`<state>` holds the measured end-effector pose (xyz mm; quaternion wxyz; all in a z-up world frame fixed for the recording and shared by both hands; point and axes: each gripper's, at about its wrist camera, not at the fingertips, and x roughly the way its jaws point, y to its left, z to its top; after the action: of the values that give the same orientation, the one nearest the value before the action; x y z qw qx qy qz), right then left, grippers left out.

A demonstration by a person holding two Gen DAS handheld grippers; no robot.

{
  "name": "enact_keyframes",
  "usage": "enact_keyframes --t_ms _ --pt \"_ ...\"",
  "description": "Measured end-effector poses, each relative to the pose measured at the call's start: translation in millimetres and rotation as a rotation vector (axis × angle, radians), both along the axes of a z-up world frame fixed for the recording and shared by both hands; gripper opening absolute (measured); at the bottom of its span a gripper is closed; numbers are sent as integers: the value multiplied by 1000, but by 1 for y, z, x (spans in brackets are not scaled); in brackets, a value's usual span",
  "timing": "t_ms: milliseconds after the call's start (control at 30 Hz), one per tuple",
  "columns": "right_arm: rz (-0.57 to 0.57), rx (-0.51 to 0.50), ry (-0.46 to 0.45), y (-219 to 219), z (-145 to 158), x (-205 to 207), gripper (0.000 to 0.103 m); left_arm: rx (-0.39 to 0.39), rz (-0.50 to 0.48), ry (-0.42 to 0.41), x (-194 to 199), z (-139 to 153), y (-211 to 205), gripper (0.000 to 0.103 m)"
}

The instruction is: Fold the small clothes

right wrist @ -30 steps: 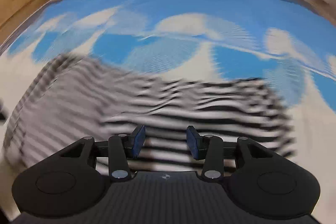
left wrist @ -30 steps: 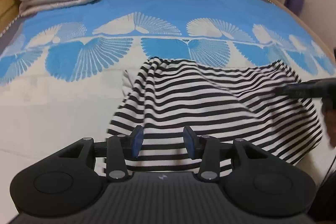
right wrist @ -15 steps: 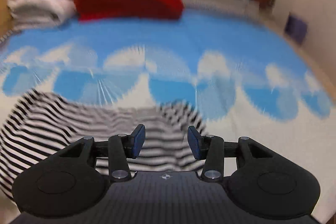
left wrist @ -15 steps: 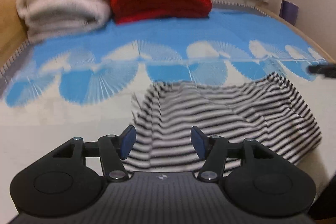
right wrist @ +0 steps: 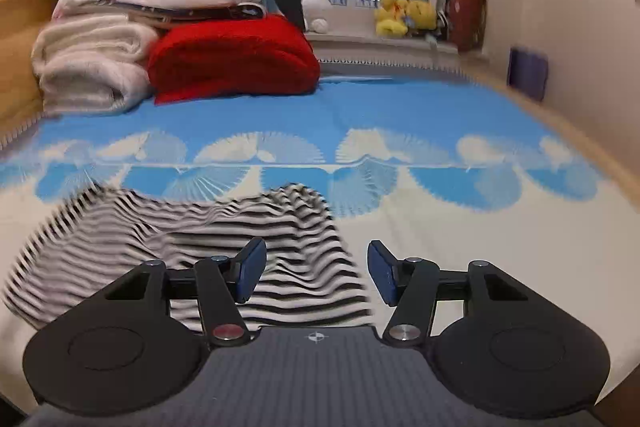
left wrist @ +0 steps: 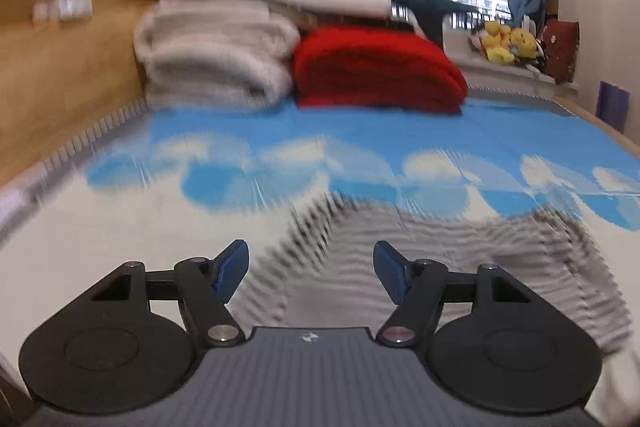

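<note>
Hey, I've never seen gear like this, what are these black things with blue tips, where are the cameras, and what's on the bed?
These are two handheld claws, one per hand, each carrying a camera looking forward along its fingers. One picture comes from the left claw, the other from the right claw. Both stand open and hold nothing; their jaws have just been opening. A black-and-white striped garment lies on the blue-and-cream bedspread. Behind it sit a folded red blanket and cream blankets.
</note>
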<state>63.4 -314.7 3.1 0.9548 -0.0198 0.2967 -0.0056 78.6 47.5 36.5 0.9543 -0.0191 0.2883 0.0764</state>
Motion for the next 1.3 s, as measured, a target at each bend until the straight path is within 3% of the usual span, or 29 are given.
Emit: enact_keyframes --t_ms 67,133,267,367,833,967,1100,1300 --pt "2 -75 7 -1 -7 -1 58 -50 -20 95 -2 -16 0 70" --pt "24 -87 10 -2 -10 -1 58 -64 -21 157 -1 -28 0 59" --pt "20 -62 11 -6 -10 -2 58 -14 -44 152 3 -35 -5 54" --pt "14 -47 3 -4 -8 1 58 -26 -48 154 5 -41 -1 51" --pt "-35 -16 31 1 -9 12 58 -326 125 280 11 -80 73 51" --pt "-75 14 54 -4 -13 17 58 -466 175 313 6 -92 101 53" --pt "-96 40 52 -8 -13 19 58 -616 210 378 5 -110 125 62" --pt "-110 86 43 -18 -9 14 58 -703 242 344 3 -114 140 62"
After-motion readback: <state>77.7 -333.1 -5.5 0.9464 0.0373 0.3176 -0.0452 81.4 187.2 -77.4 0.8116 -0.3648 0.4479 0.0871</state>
